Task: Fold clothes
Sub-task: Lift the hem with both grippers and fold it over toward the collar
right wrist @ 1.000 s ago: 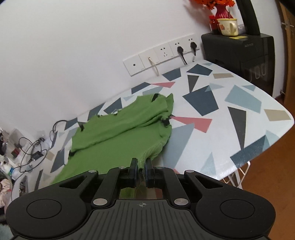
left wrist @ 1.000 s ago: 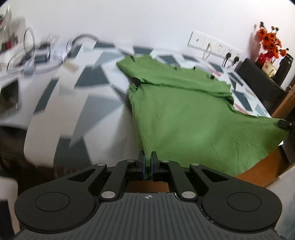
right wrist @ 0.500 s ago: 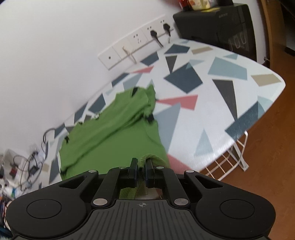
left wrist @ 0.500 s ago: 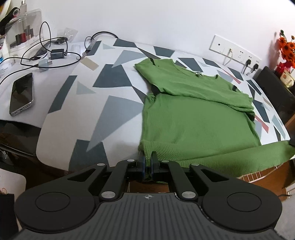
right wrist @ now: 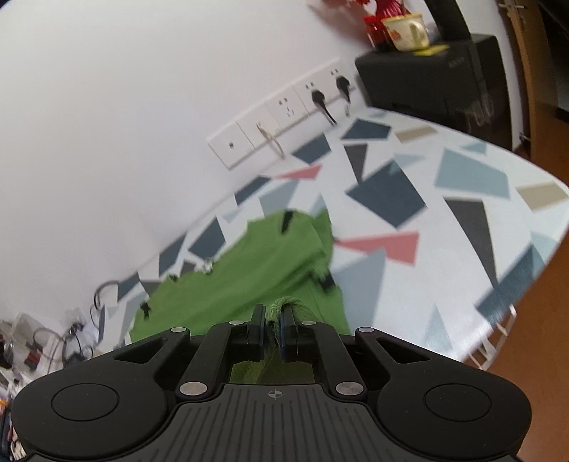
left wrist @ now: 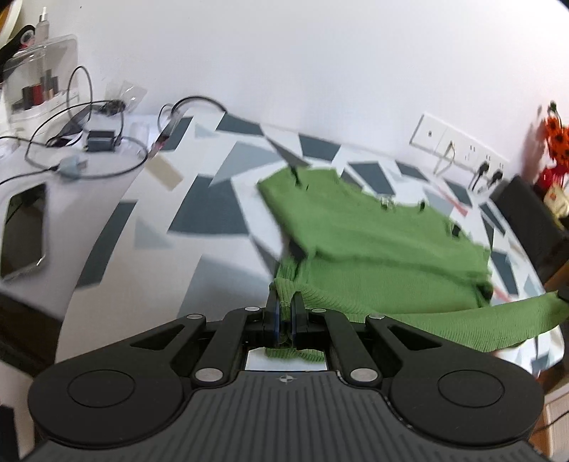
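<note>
A green knit top [left wrist: 384, 256] lies on the patterned table [left wrist: 227, 213], its sleeves folded in across the chest. My left gripper [left wrist: 283, 302] is shut on the left corner of its ribbed hem, lifted above the table. My right gripper [right wrist: 272, 318] is shut on the right hem corner; the top [right wrist: 249, 280] spreads out ahead of it. The hem hangs as a taut band between the two grippers, over the lower body of the top.
A phone [left wrist: 21, 231], cables and a charger [left wrist: 101, 140] lie at the table's left end. Wall sockets [right wrist: 284, 106] with plugs line the wall. A black cabinet [right wrist: 437, 74] with a mug [right wrist: 405, 32] stands at the right end. The table's right edge [right wrist: 526, 284] drops to the floor.
Both grippers have carried the hem up and forward over the table toward the shoulders. The hem, which hung off the near edge, is now above the top's body.
</note>
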`<state>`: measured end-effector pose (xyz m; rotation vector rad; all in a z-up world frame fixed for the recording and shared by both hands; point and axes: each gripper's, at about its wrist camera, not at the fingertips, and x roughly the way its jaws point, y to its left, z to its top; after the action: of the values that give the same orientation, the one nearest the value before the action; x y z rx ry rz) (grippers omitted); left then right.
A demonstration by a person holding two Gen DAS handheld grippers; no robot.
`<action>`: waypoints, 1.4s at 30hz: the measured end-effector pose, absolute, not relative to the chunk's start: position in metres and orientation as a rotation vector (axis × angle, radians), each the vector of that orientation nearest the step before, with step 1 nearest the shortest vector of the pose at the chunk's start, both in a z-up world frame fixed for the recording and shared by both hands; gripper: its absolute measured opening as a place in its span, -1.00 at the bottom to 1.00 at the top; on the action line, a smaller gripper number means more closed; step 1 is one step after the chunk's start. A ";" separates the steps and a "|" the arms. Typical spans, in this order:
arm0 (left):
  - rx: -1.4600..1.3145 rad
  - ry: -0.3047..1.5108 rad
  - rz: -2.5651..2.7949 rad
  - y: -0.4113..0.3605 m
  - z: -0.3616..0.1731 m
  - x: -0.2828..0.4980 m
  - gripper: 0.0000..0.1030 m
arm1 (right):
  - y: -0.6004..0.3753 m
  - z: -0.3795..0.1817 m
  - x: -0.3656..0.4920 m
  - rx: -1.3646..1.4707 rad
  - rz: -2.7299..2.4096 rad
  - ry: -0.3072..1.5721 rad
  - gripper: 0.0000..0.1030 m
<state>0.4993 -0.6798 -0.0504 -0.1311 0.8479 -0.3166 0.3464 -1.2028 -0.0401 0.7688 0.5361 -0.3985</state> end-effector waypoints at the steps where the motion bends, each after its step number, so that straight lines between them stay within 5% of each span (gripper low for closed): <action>1: -0.139 0.842 -0.318 -0.684 -0.047 0.510 -0.88 | -1.208 -0.037 0.353 0.766 -0.401 0.521 -0.87; 14: -0.043 0.822 -0.248 -0.762 -0.036 0.648 -0.88 | -1.286 -0.057 0.470 0.822 -0.394 0.428 -0.88; 27: -0.008 0.950 -0.133 -0.812 -0.122 0.755 -0.87 | -1.346 -0.125 0.588 0.774 -0.444 0.571 -0.95; 30: 0.036 0.960 -0.139 -0.817 -0.138 0.765 -0.63 | -1.350 -0.137 0.603 0.758 -0.455 0.606 -0.94; 32: 0.064 0.964 -0.152 -0.820 -0.139 0.766 -0.17 | -1.352 -0.143 0.607 0.750 -0.482 0.631 -0.83; 33: 0.078 0.966 -0.159 -0.821 -0.138 0.767 0.42 | -1.352 -0.146 0.609 0.747 -0.495 0.644 -0.64; 34: 0.073 0.954 -0.160 -0.818 -0.134 0.766 0.55 | -1.353 -0.149 0.611 0.743 -0.509 0.656 -0.48; 35: 0.066 0.941 -0.159 -0.815 -0.129 0.764 0.55 | -1.354 -0.152 0.613 0.739 -0.522 0.669 -0.21; 36: 0.059 0.915 -0.149 -0.812 -0.122 0.761 0.55 | -1.355 -0.152 0.612 0.733 -0.535 0.666 -0.13; 42: -0.019 0.826 -0.154 -0.804 -0.097 0.713 0.55 | -1.333 -0.130 0.585 0.679 -0.528 0.645 0.04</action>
<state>0.7128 -0.8045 -0.0975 -0.0193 0.8264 -0.1538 0.5849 -1.3332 -0.1303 0.6787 0.6448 -0.5279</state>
